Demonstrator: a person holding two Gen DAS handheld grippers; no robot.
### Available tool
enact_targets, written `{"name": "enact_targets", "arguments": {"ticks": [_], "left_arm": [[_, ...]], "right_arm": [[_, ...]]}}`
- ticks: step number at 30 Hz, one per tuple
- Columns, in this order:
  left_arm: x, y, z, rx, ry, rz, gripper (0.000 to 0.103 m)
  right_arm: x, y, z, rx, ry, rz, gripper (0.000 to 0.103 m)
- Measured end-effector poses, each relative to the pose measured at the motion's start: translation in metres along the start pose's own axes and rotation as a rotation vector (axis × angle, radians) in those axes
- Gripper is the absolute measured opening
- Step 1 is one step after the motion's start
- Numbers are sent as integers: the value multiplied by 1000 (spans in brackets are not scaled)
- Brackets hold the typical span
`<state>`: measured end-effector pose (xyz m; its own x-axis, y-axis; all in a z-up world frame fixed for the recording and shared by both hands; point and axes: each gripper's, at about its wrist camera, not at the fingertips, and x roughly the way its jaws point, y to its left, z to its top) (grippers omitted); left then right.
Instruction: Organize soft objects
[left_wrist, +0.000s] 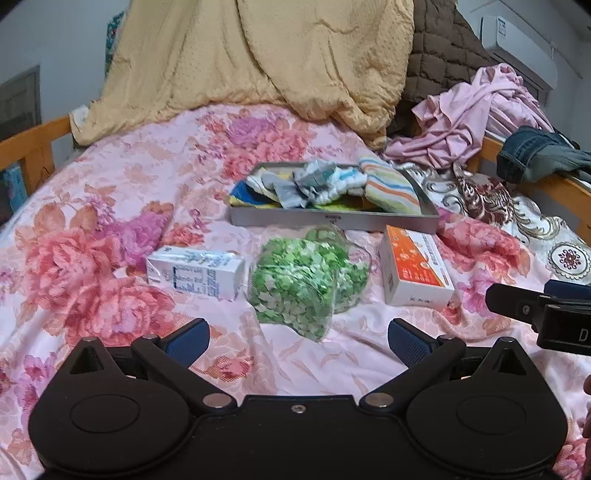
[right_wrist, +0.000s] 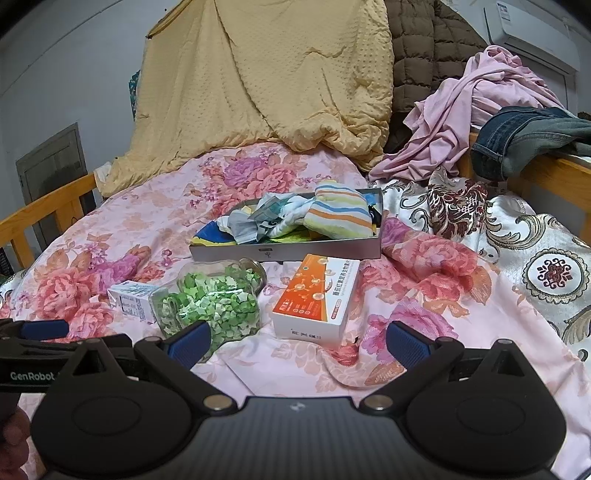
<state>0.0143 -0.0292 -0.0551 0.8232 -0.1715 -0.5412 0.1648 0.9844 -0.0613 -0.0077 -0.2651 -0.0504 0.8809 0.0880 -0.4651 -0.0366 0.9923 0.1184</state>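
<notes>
One "GenRobot"-branded left gripper

Bare bedspread lies ahead of both tools. Jar, milk carton and orange box block the tray.

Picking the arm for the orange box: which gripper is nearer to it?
Right. The right gripper sits open just short of the orange box, nearly lined up with it. The left gripper, also open, faces the glass jar; the box is off to its right.
</notes>
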Motion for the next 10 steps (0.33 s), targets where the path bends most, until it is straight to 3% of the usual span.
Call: {"name": "enact_targets", "arguments": {"ticks": [6,10], "left_arm": [[-6,8,3,-25,-37,-19,102],[-3,12,6,-50,-19,-49,102]], "right_arm": [[0,0,-1,-2,1,-4,103],[0,0,-1,-3,0,-5,103]]}}
